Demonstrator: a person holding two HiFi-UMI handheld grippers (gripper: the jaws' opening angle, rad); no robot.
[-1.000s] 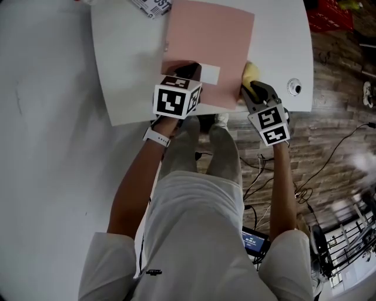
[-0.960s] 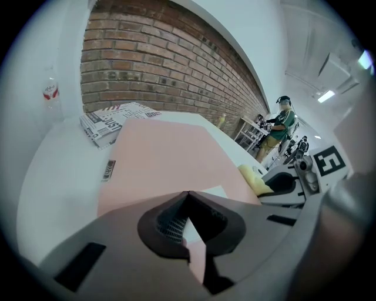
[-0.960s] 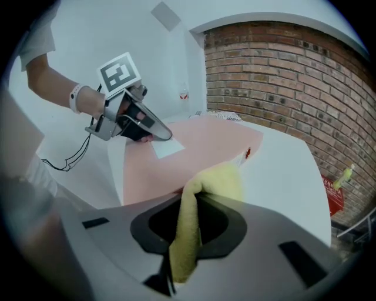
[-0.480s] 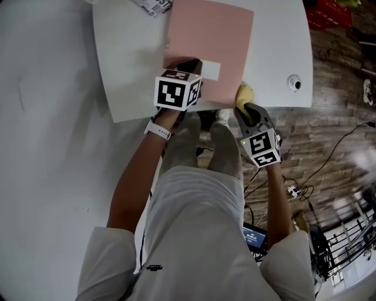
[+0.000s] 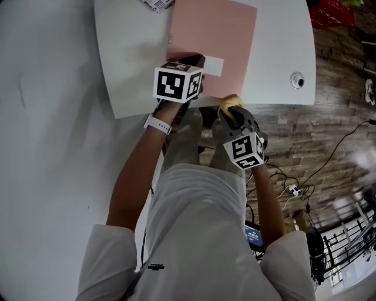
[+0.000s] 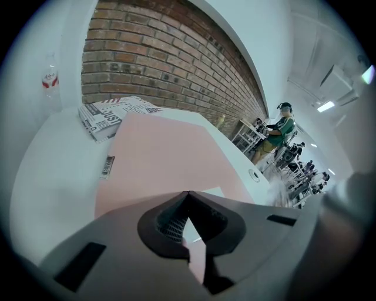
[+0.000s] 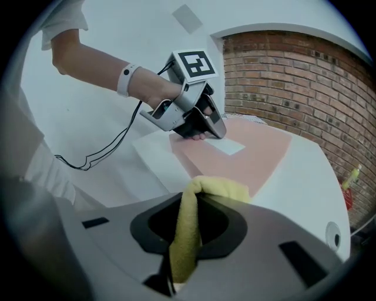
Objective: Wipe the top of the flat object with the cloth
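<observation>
From the head view, a pink flat sheet [image 5: 214, 35] lies on the white bench [image 5: 129, 64], with a small white rectangle [image 5: 215, 66] near its front edge and a newspaper [image 5: 155, 4] at the bench's far side. The left tongs [image 5: 189, 61] point down onto the sheet's near edge, just beside that white rectangle, and a white watch [image 5: 157, 123] sits on the wrist behind them. The right tongs [image 5: 232, 114] carry a yellow cloth [image 5: 228, 103] at the bench's front edge, just beside the sheet's near edge; whether cloth and sheet touch cannot be told here. A round fitting [image 5: 297, 80] is set in the bench to the right, and wooden floor [image 5: 335, 135] lies beyond. In the left gripper view, the jaws stand together with their tips meeting over the pink sheet [image 6: 170, 159], and nothing is gripped between them. The newspaper [image 6: 111, 114] lies farther along the bench in front of a brick wall [image 6: 164, 59], and a barcode sticker [image 6: 107, 166] sits at the sheet's left edge. In the right gripper view, the jaws are clamped on the yellow cloth [image 7: 187, 235], a fold of which bulges over the tips. Ahead, the left tongs [image 7: 202, 130] rest their tips on the sheet [image 7: 258, 159], next to the white rectangle [image 7: 227, 145].
</observation>
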